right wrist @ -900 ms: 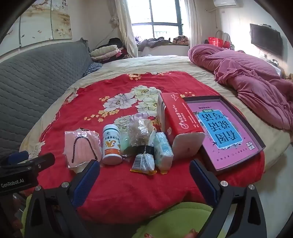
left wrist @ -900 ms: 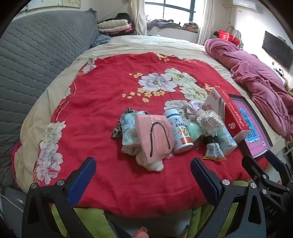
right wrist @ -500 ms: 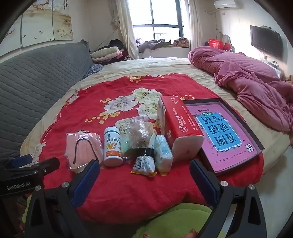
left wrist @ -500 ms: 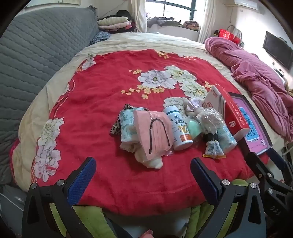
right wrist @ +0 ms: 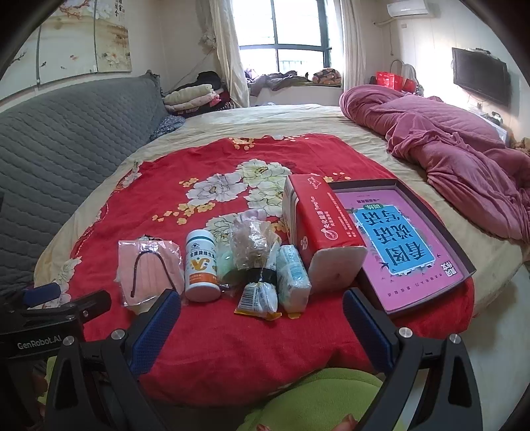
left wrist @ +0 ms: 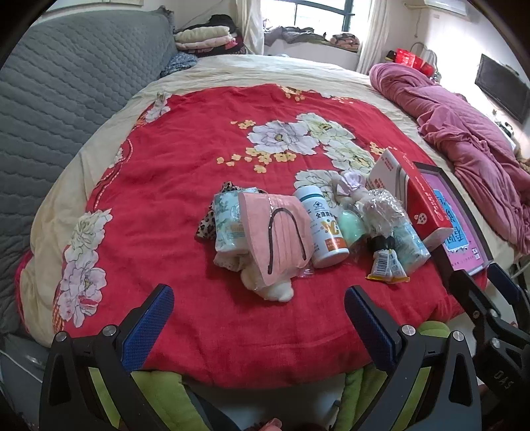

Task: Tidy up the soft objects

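Left wrist view: left gripper [left wrist: 258, 306] fingers spread wide, holding nothing, above the red blanket's [left wrist: 172, 185] near edge. Right gripper [right wrist: 261, 310] likewise wide and empty. Pink mask [left wrist: 276, 237] lies left of the white bottle [left wrist: 324, 227].

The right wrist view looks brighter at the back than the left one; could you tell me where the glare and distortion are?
Right wrist view: the window is blown out white and the bed edge bows with the fisheye lens. Left wrist view: the window glares less, the red blanket bulges like a dome, and the corners are black.
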The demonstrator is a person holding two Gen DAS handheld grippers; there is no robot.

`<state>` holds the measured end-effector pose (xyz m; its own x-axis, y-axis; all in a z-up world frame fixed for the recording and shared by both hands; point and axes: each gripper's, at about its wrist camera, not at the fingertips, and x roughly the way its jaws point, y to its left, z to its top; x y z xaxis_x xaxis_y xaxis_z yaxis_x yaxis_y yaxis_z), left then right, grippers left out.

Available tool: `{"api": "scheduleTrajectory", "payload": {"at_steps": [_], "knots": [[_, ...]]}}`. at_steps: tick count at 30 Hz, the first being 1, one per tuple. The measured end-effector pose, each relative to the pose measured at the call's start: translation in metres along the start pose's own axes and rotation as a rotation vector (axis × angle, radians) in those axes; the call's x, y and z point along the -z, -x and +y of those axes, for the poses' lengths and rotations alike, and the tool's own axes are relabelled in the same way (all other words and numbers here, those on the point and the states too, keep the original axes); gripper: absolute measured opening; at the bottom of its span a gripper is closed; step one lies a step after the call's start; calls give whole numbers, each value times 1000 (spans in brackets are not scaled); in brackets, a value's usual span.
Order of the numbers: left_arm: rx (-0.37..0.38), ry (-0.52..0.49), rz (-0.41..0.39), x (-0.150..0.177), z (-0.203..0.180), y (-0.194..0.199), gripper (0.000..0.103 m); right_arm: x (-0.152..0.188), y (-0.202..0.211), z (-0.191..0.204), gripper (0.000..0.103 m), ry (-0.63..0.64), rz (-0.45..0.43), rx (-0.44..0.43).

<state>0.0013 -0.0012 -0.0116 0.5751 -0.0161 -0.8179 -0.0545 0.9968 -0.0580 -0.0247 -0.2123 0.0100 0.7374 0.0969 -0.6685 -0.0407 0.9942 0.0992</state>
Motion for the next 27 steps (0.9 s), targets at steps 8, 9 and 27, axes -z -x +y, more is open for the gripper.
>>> {"api": "scheduleTrajectory", "payload": {"at_steps": [8, 9, 27], "knots": [[-1, 4, -4, -1, 1, 0, 103, 0, 2, 1, 99, 7, -6, 2], [-1, 3, 1, -1, 1, 0, 103, 1, 1, 0, 99, 7, -3, 2], [1, -14, -15, -1, -4, 4, 103, -1, 6, -3, 99, -9, -11, 9]]}}
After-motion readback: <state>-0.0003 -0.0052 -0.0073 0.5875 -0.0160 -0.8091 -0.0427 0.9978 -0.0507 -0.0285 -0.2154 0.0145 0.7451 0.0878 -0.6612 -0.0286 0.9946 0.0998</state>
